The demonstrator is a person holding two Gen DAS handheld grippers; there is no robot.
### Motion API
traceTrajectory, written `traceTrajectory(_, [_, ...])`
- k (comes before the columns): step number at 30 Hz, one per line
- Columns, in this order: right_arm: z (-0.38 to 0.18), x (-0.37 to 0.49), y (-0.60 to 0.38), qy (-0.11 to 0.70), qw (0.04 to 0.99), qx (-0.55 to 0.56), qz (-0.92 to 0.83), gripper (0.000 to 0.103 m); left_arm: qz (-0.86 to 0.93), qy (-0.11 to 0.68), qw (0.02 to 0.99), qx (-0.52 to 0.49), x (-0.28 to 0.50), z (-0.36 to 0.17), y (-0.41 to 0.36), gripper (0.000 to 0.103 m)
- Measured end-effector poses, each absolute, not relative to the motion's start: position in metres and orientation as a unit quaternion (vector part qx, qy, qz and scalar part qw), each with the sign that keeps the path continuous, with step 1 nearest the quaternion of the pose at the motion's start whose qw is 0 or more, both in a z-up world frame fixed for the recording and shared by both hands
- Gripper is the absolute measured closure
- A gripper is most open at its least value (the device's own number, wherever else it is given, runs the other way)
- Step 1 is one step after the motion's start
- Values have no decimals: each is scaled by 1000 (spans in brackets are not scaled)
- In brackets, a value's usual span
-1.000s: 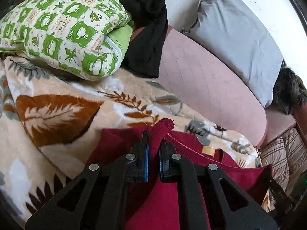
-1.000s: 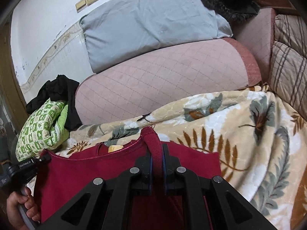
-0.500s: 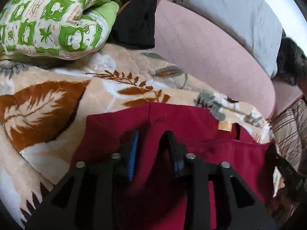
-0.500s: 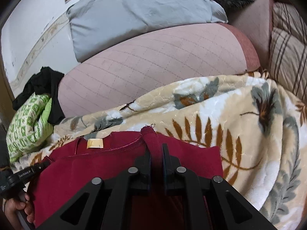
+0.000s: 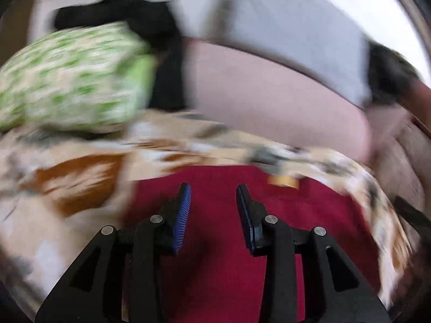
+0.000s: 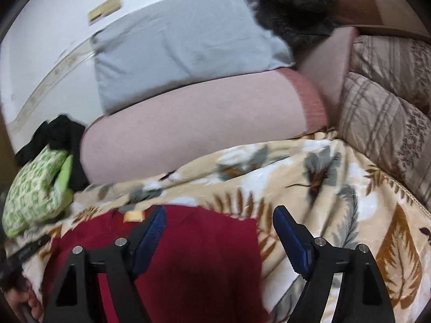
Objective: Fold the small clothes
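A dark red garment lies flat on a beige leaf-print blanket, its tan neck label toward the far edge. My left gripper is open and empty just above the garment's left part; this view is motion-blurred. In the right wrist view the garment shows with its label. My right gripper is open wide and empty over the garment's right shoulder edge, the right finger over the blanket.
A pink quilted sofa back rises behind the blanket, with a grey pillow on top. A green-and-white cushion and black clothes sit at the left. Striped cushions stand at the right. A dark furry thing lies near the pillow.
Both grippers have opened and let go of the red garment's shoulders, which now lie flat on the blanket. Both have drawn back a little; the left one is moving fast.
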State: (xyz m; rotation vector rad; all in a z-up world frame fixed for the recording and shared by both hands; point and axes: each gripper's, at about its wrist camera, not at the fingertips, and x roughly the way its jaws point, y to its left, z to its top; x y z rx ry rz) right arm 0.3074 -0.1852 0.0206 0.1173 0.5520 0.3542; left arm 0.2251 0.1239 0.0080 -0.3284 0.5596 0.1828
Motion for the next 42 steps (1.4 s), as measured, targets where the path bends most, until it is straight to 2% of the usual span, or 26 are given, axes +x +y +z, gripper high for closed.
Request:
traceTrajectory(1, [18, 306, -176, 279, 935, 52, 210, 38, 68, 282, 944, -155, 229, 6, 118, 70])
traceTrajectory(3, [9, 304, -151, 300, 918, 16, 260, 47, 66, 313, 937, -139, 246, -13, 113, 70])
traceTrajectory(6, [-10, 309, -127, 307, 913, -17, 268, 47, 84, 371, 908, -176, 264, -48, 134, 70])
traceTrajectory(10, [-60, 352, -135, 395, 887, 10, 238, 49, 77, 353, 910, -204, 266, -50, 154, 70])
traceTrajectory(12, [-66, 362, -147, 390, 886, 47, 245, 52, 76, 348, 912, -202, 264, -51, 154, 70])
traceTrajectory(17, [-55, 356, -156, 373, 891, 56, 253, 52, 58, 321, 923, -205, 244, -34, 144, 70])
traceTrajectory(20, [-24, 333, -158, 335, 907, 52, 248, 51, 32, 316, 924, -214, 241, -19, 124, 70])
traceTrajectory(23, [-7, 310, -147, 333, 901, 82, 266, 51, 1, 321, 916, -238, 229, -16, 98, 70])
traceTrajectory(27, [-6, 256, -107, 354, 899, -17, 258, 51, 17, 349, 906, -240, 198, -24, 69, 70])
traceTrajectory(32, [-28, 200, -113, 382, 886, -69, 254, 50, 47, 361, 918, -155, 161, -26, 24, 67])
traceTrajectory(33, [-32, 192, -114, 384, 886, -80, 249, 50, 56, 385, 913, -124, 167, -38, 16, 67])
traceTrajectory(35, [-46, 188, -110, 389, 881, -103, 251, 44, 51, 412, 905, -90, 177, -58, 10, 67])
traceTrajectory(37, [-67, 194, -106, 409, 870, -133, 244, 36, 44, 400, 908, -119, 170, -50, 19, 67])
traceTrajectory(42, [-55, 193, -134, 398, 880, -70, 248, 36, 73, 368, 898, -230, 116, -41, 60, 67])
